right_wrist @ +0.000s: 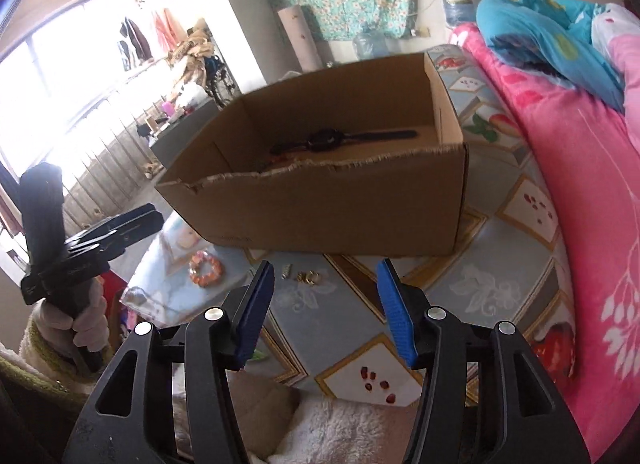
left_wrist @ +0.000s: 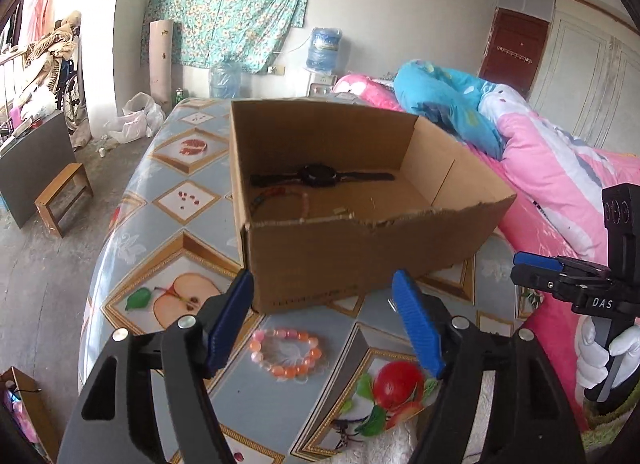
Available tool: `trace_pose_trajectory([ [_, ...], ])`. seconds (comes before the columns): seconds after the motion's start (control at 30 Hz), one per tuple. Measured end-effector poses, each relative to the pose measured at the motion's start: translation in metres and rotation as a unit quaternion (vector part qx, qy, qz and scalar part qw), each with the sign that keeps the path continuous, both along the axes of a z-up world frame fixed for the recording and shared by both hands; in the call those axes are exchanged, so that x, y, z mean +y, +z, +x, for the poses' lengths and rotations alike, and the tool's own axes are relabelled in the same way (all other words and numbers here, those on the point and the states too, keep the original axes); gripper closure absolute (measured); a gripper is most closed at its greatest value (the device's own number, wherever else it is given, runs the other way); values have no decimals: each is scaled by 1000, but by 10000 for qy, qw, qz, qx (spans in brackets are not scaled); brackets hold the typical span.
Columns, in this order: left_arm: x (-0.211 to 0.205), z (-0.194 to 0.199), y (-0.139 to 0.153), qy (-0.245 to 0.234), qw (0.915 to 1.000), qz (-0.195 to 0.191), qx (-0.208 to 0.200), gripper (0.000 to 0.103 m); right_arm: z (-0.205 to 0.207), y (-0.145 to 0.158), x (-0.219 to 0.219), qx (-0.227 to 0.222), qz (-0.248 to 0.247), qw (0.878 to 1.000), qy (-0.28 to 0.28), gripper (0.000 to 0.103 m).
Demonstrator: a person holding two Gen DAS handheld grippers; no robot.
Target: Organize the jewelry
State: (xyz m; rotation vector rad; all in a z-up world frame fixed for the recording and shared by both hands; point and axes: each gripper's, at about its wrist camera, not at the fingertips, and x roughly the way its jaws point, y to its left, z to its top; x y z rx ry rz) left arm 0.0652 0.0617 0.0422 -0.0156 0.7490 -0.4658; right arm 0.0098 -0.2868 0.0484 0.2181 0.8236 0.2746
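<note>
An open cardboard box [left_wrist: 360, 248] stands on the fruit-patterned table cover [left_wrist: 176, 248]. Inside it lie a black watch [left_wrist: 316, 175] and a dark beaded bracelet [left_wrist: 276, 197]. In front of the box a pink-and-orange bead bracelet [left_wrist: 285, 352] lies on the cover. My left gripper [left_wrist: 323, 280] hovers open just above and before that bracelet, with nothing between its blue fingers. In the right wrist view, small gold pieces [right_wrist: 308, 276] and a silver piece [right_wrist: 286, 270] lie in front of the box [right_wrist: 320, 215]. My right gripper [right_wrist: 325, 268] stands open over them, holding nothing.
A bed with a pink quilt [left_wrist: 560, 167] and a blue pillow [left_wrist: 448, 103] borders the table's right side. The table's left edge drops to a concrete floor with a small wooden stool [left_wrist: 60, 195]. White-gloved hands [left_wrist: 600, 352] hold both grippers.
</note>
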Motion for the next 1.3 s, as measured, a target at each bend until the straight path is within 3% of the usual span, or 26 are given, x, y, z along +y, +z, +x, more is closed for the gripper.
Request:
trace_pose_trajectory([
  [0.2, -22, -16, -21, -146, 9993, 291, 183, 31, 0, -24, 15, 371, -638, 9971, -209, 50],
  [0.33, -39, -24, -32, -248, 9977, 599, 185, 30, 5, -32, 17, 521, -740, 9955, -264, 47],
  [0.67, -64, -29, -49, -441, 9947, 848, 374, 30, 4, -40, 13, 664, -606, 9952, -393, 45],
  [1.3, -70, -26, -51, -415, 9936, 982, 361, 30, 7, -44, 14, 714, -566, 9952, -368, 45],
])
